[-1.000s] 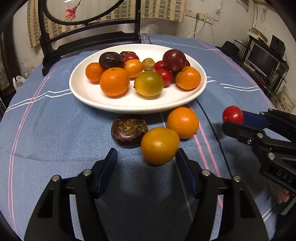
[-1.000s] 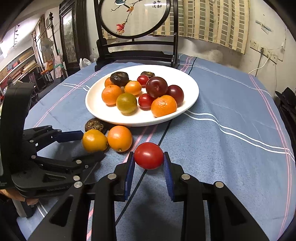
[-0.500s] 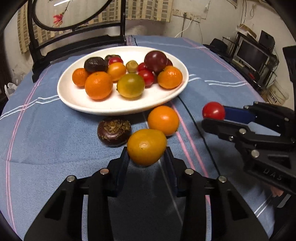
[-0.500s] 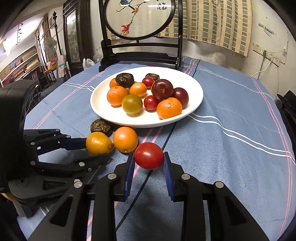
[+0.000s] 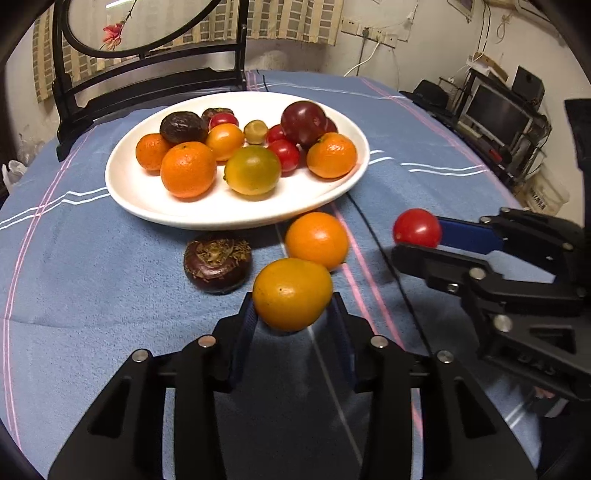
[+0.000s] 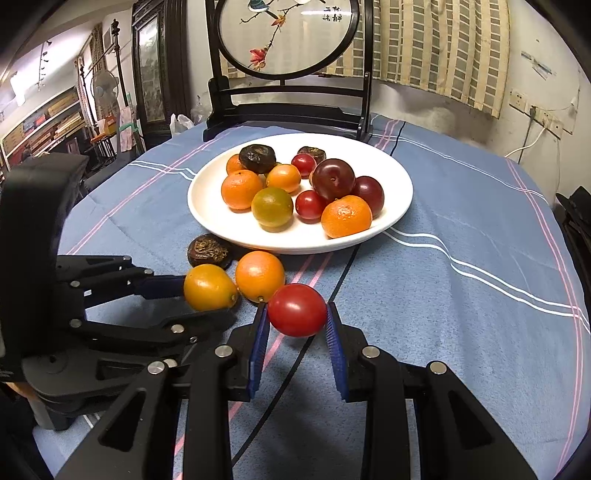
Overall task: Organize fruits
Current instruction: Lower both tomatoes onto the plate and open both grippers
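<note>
A white plate [image 5: 147, 199] [image 6: 399, 199] holds several oranges, tomatoes, plums and dark fruits. My left gripper [image 5: 293, 317] is shut on a yellow-orange fruit [image 5: 291, 293], which also shows in the right wrist view [image 6: 208, 287], lifted just above the cloth. My right gripper [image 6: 295, 325] is shut on a red tomato [image 6: 297, 309] [image 5: 417, 227], held above the table right of the plate's front. An orange [image 5: 317, 240] [image 6: 259, 275] and a dark brown fruit [image 5: 218, 260] [image 6: 207, 251] lie on the cloth in front of the plate.
The table has a blue striped cloth [image 6: 480, 258]. A black stand with a round painted screen [image 6: 284, 33] rises behind the plate. Shelves with electronics [image 5: 502, 118] stand off the right side.
My left gripper closed on the yellow-orange fruit and lifted it slightly. My right gripper kept hold of the tomato and moved a little nearer the plate.
</note>
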`<state>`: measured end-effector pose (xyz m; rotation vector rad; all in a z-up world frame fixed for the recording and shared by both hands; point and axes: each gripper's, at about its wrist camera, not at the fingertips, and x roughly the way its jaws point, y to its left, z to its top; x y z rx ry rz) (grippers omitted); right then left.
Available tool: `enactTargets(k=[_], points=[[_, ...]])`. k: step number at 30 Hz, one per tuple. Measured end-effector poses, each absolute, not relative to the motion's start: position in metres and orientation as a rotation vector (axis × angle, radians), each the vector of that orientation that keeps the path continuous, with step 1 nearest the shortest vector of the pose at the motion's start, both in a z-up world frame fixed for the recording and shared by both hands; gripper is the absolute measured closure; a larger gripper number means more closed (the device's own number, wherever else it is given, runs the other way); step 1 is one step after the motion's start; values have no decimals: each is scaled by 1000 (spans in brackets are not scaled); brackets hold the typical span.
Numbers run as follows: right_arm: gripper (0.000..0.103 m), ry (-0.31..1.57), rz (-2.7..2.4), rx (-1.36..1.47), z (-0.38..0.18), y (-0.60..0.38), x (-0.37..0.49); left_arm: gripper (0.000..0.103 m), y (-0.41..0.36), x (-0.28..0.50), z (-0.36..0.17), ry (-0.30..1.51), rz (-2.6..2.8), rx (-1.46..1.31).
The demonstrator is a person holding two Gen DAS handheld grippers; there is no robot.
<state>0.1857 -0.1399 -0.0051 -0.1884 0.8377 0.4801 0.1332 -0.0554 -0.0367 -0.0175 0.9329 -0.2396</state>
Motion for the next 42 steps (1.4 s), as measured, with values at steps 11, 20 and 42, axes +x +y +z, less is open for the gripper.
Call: enactTargets(k=[11,20,42], points=[[72,734,471,-85,17,-147,187,64,-31,136,0,844,-188,-86],[72,693,548,-110,39,-108,218,64,-19,178,34,793,-119,-46],[48,737,455,112,26,-127,301,37,12,271,22,882,-107,-269]])
